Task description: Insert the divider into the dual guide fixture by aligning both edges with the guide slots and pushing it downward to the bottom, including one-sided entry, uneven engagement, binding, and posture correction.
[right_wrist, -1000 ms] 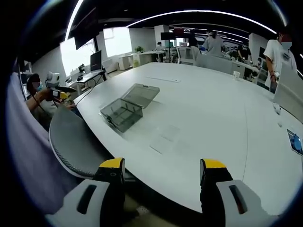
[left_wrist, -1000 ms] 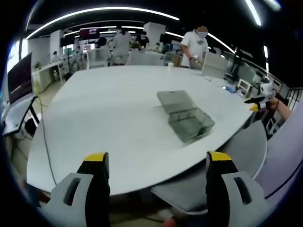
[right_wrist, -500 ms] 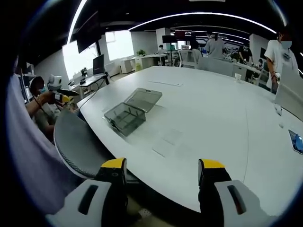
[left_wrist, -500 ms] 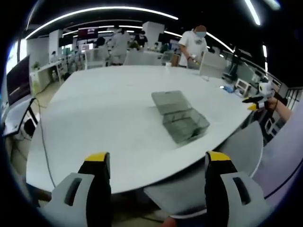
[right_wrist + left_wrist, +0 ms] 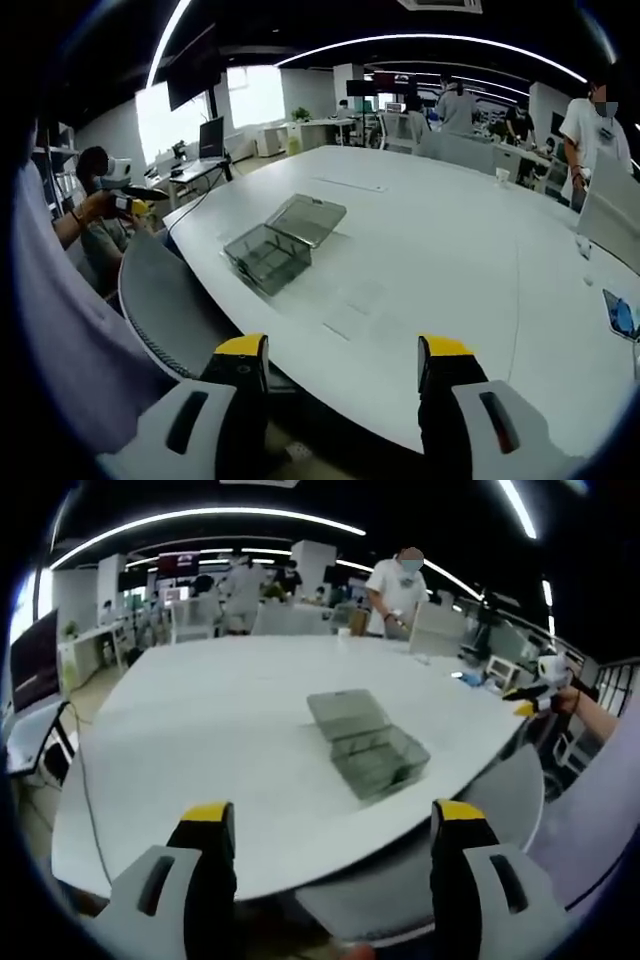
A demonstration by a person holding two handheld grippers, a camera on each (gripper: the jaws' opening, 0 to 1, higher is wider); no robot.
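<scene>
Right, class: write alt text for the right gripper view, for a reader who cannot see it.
An open hand-held gripper, jaws apart and holding nothing, points across a large white table toward a clear plastic box with its lid lying open beside it. Flat clear sheets lie on the table nearer the gripper, and people stand in the office behind.

The clear box (image 5: 366, 746) on the bench (image 5: 200, 730) is too small and hazy to show whether it has guide slots or anything inside; its far half may be an open lid, but that cannot be told. In the right gripper view, faint clear sheets (image 5: 352, 305) lie flat on the bench just beside the box (image 5: 283, 243), their outlines nearly lost against the white top. The bench's right end is cut off by that view's edge. The grey chair back (image 5: 165, 310) hides the bench's near edge.
</scene>
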